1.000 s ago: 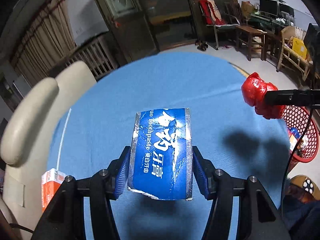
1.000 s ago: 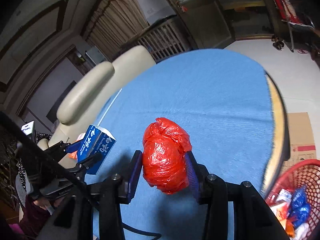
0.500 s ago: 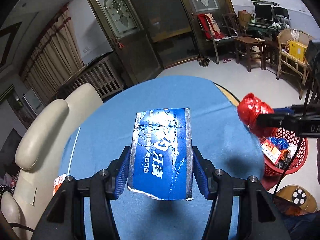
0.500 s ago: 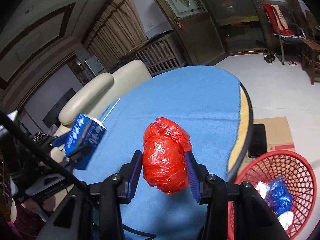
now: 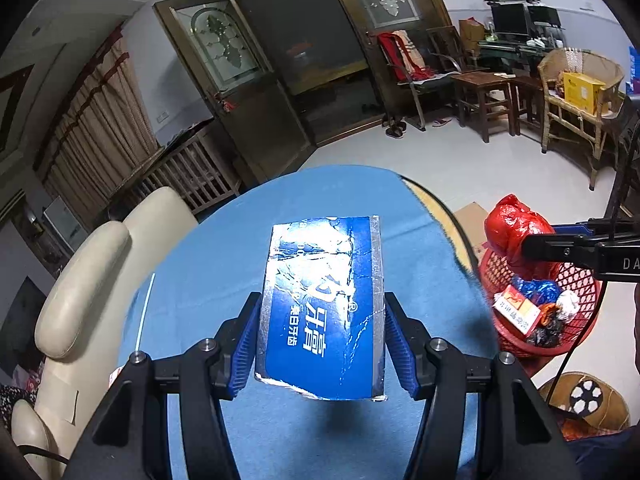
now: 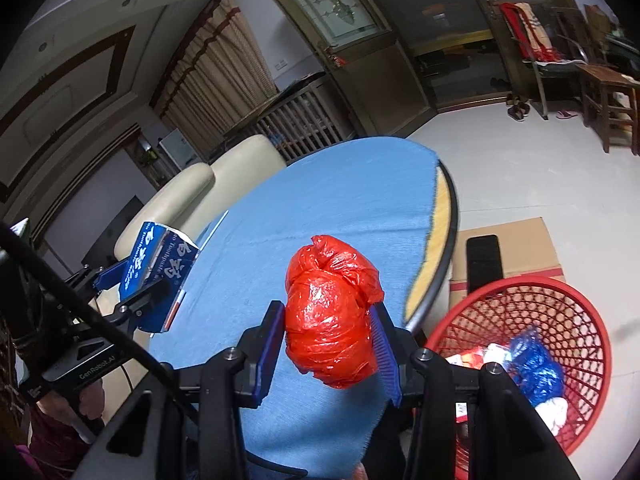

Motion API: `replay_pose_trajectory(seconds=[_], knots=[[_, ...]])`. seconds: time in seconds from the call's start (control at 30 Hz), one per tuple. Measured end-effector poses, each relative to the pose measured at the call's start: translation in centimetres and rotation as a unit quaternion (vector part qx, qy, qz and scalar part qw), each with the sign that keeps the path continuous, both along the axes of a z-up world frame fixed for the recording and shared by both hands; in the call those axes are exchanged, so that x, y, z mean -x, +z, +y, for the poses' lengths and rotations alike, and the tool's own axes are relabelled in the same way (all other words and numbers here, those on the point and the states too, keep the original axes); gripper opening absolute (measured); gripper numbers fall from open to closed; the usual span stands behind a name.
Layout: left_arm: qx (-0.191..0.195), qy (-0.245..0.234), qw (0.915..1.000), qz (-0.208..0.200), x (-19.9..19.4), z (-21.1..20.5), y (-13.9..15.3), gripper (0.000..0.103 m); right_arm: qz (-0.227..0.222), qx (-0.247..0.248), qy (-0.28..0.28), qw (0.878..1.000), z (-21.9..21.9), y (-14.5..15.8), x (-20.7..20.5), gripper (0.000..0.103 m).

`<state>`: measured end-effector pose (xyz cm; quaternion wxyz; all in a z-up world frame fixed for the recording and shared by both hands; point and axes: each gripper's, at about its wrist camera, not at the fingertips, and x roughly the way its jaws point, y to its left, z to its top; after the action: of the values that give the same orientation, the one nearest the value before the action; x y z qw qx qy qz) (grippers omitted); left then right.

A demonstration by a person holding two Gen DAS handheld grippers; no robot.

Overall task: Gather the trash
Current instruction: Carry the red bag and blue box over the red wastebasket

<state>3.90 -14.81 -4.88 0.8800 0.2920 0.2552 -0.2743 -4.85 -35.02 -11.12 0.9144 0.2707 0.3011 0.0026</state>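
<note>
My left gripper (image 5: 322,344) is shut on a crumpled blue toothpaste box (image 5: 326,300), held above the blue-covered round table (image 5: 224,264). In the right wrist view the same toothpaste box (image 6: 160,272) shows at the left in the left gripper (image 6: 150,280). My right gripper (image 6: 330,350) is shut on a knotted red plastic bag (image 6: 332,316), near the table's right edge. The red bag (image 5: 512,232) also appears at the right of the left wrist view, over the red mesh basket (image 5: 576,280). The red basket (image 6: 572,320) stands on the floor and holds several pieces of trash.
A cream sofa (image 5: 88,272) sits left of the table. A cardboard box (image 6: 520,248) with a dark phone on it lies behind the basket. Wooden stools (image 5: 488,100) and a wicker chair (image 5: 576,92) stand across the floor. A round woven stool (image 5: 588,400) is near the basket.
Both grippers have moved right toward the table's edge, each keeping its load. The red basket has come further into both views, and the red bag now hangs near it.
</note>
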Motion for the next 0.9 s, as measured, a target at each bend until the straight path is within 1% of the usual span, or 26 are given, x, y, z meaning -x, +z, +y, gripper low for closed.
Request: replay_pose_trajectory(seconds=[0.3,0.57,0.7,0.9], knots=[[-0.006,-0.032,0.9995,-0.006,1.9,-3.8,0.4,0.06,-0.006,-0.007,-0.037,0.999,-3.1,-0.1,3.9,0.046],[-0.011,-0.058,0.9983,0.0,3.2,-7.1,0.3,0.06,-0.015,-0.018,-0.073,0.997,-6.0,-0.2,7.1,0.046],[-0.006,-0.069,0.9975,0.016,3.4,-8.3,0.2,0.06,-0.016,-0.026,-0.091,0.995,-7.3,-0.3,8.3,0.046],[0.009,-0.085,0.9943,0.063,3.3,-10.3,-0.3,0.06,-0.021,-0.039,-0.115,0.992,-8.9,-0.2,9.6,0.046]])
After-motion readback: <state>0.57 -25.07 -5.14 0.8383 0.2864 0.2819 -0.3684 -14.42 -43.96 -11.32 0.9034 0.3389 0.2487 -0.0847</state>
